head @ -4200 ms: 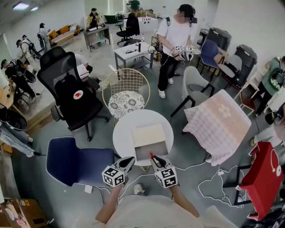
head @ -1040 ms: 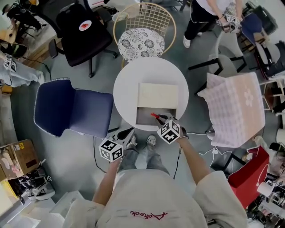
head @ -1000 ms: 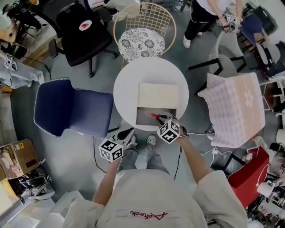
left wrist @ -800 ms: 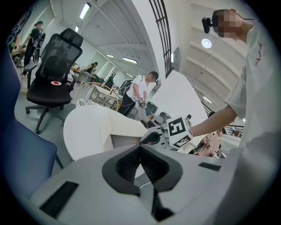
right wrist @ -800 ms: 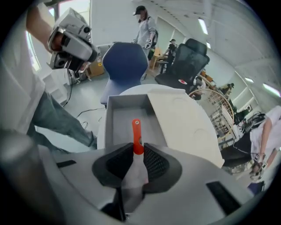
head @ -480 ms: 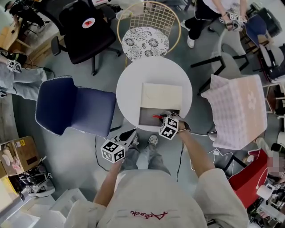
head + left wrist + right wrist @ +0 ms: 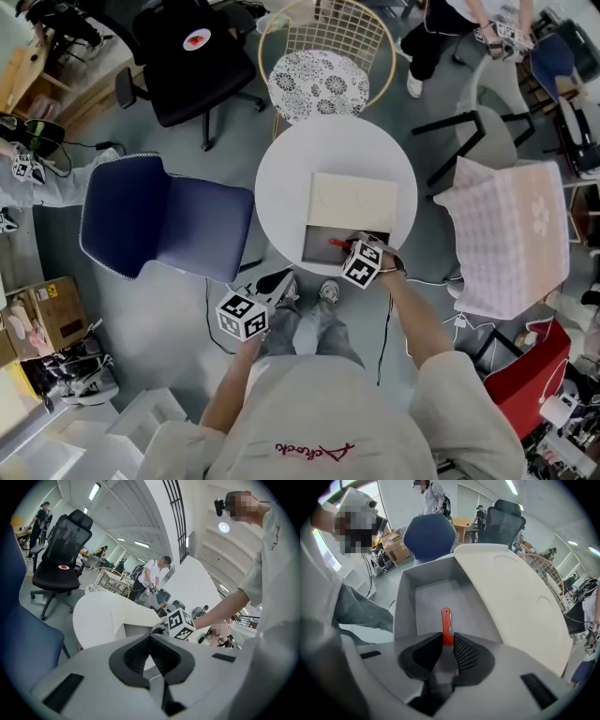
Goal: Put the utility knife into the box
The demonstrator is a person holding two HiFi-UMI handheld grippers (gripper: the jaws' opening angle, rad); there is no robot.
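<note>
A round white table (image 7: 291, 178) carries a box (image 7: 319, 247) whose grey inside lies open, its beige lid (image 7: 353, 201) folded back on the far side. My right gripper (image 7: 349, 247) is shut on the red utility knife (image 7: 337, 243) and holds it over the box's near part. In the right gripper view the knife (image 7: 446, 623) sticks out from between the jaws of the right gripper (image 7: 447, 639), above the box's grey floor (image 7: 433, 595); the lid (image 7: 511, 588) rises at the right. My left gripper (image 7: 278, 278) hangs shut and empty off the table's near-left edge. The left gripper view shows the left gripper (image 7: 150, 639) with nothing in it.
A blue chair (image 7: 164, 216) stands left of the table, and a gold wire chair (image 7: 323, 56) stands behind it. A black office chair (image 7: 192, 56) is at far left. A chair under pink cloth (image 7: 511, 234) and a red bag (image 7: 525, 384) are at right. Cables lie on the floor by my feet.
My right gripper has carried the knife from the table's near edge further in over the open box. The left gripper stays low at the near-left.
</note>
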